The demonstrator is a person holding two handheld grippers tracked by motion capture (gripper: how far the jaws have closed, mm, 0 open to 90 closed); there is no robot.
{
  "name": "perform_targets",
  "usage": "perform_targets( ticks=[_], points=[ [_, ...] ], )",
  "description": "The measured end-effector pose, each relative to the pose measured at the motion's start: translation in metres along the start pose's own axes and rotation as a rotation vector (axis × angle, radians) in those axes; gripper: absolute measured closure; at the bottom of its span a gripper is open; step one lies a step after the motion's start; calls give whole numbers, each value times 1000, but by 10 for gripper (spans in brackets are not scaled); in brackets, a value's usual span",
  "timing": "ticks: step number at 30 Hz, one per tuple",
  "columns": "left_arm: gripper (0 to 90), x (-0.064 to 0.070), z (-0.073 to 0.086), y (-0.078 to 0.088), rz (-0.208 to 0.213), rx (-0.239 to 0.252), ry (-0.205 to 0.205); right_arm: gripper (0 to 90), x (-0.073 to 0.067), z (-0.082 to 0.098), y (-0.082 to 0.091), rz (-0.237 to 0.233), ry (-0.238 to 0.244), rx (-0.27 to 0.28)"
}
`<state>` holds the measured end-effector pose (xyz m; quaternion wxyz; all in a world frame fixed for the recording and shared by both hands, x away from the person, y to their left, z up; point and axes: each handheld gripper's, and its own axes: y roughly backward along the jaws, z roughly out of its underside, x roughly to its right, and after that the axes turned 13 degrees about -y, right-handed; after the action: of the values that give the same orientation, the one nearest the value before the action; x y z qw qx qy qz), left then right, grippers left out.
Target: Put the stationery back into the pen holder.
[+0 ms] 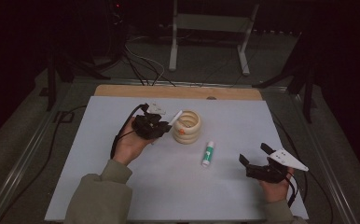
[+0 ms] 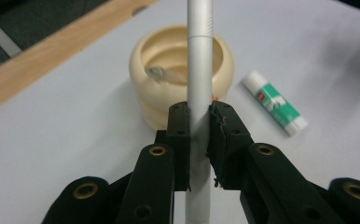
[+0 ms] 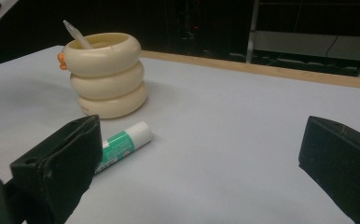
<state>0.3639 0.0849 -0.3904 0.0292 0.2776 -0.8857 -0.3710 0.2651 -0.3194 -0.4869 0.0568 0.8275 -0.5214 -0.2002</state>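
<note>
Pen [image 2: 199, 84] clamped mid-barrel in left gripper [image 2: 198, 140], long axis aimed across the cup [image 2: 155, 100] rim, tip just over its near lip. Glue stick [image 1: 208, 153] lies between the hands. Right gripper [image 1: 254, 161] wide open, empty, well away from the cup.

— Can you read any writing here?
— No. The glue stick [image 2: 274, 102] has a green label with some red and white marks, but the print is too blurred to make out.
</note>
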Motion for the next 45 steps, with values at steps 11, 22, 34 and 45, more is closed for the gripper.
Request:
perform_targets(
  ticks=[11,22,34,45],
  points=[
    [796,-4,-7,1,-17,87,27,4,0,0,0,-2,2,1],
    [797,-5,-18,-3,-34,161,25,4,0,-1,1,-3,-2,10],
    [796,-8,-31,-8,-67,226,22,4,-1,-1,2,-5,-6,13],
    [796,-13,-35,-15,-106,283,40,4,-1,-1,2,-6,-2,16]
  ],
)
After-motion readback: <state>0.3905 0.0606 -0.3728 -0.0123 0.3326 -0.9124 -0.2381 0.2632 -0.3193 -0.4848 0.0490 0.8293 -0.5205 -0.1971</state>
